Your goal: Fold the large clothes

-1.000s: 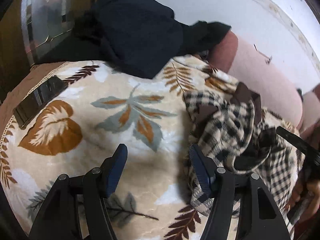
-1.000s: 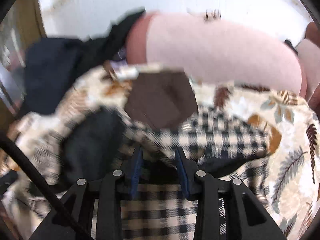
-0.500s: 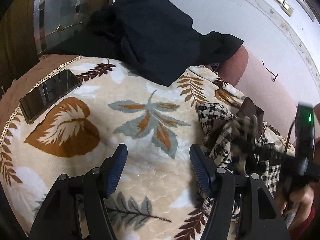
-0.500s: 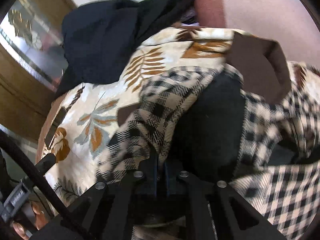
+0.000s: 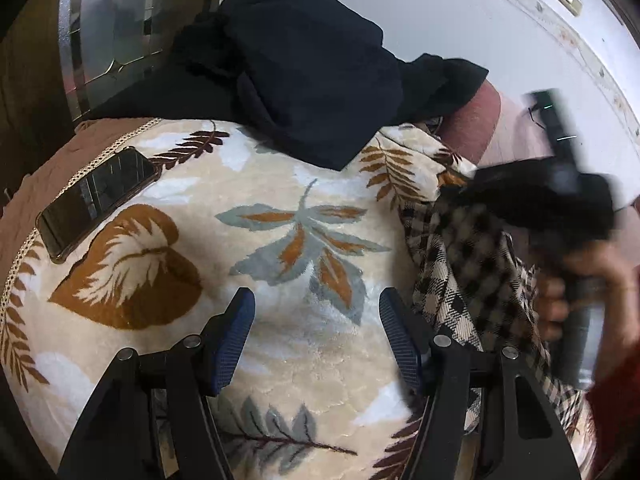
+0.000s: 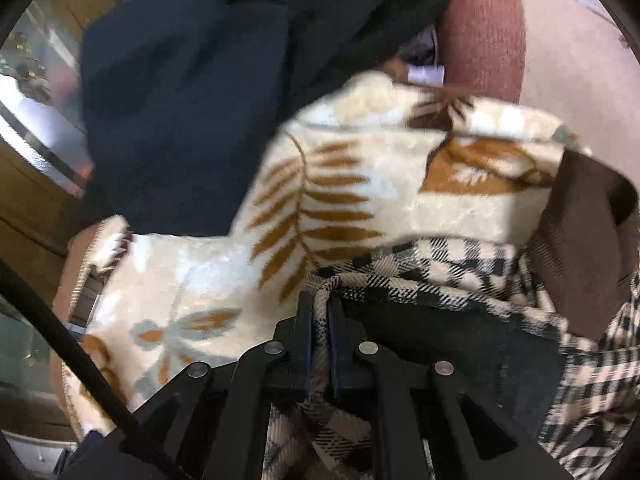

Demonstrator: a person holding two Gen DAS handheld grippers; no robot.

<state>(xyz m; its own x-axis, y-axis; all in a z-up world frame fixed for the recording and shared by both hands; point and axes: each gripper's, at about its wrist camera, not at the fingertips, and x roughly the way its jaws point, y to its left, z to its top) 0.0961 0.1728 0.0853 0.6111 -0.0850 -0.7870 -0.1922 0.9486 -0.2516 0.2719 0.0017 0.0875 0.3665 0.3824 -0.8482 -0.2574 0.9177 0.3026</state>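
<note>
Largest item: the leaf-print blanket (image 5: pixel 280 344), cream with brown and grey leaves, covering the whole work surface under both of my tongs. Behind it runs a pink cushion (image 6: pixel 500 32) against a pale wall (image 5: pixel 460 20).

Next, a dark navy garment (image 5: pixel 304 80) lies heaped at the far edge of the blanket, part of it draped over the end of the cushion.

The task's thing, the checked garment (image 5: pixel 452 280), black and cream plaid with a brown collar or lining (image 6: pixel 580 248) and a dark inner face, sits bunched on the blanket's right side as seen from my left wrist camera, just beside my left tongs. In the right wrist view, one edge of it is lifted off the heap.

My right gripper (image 6: pixel 320 320): its jaws have just been opening a little, yet the frames show the pads close together with a fold of the checked garment pinched between them. The grip holds. From the left camera this tool and my right hand (image 5: pixel 576 292) appear blurred at the right edge.

My left gripper (image 5: pixel 318 332): fingers (image 5: pixel 236 336) wide apart, nothing between them, poised over bare blanket.

Smallest item: a black phone (image 5: pixel 96 200) lies flat near the blanket's braided left border, well apart from both garments.
</note>
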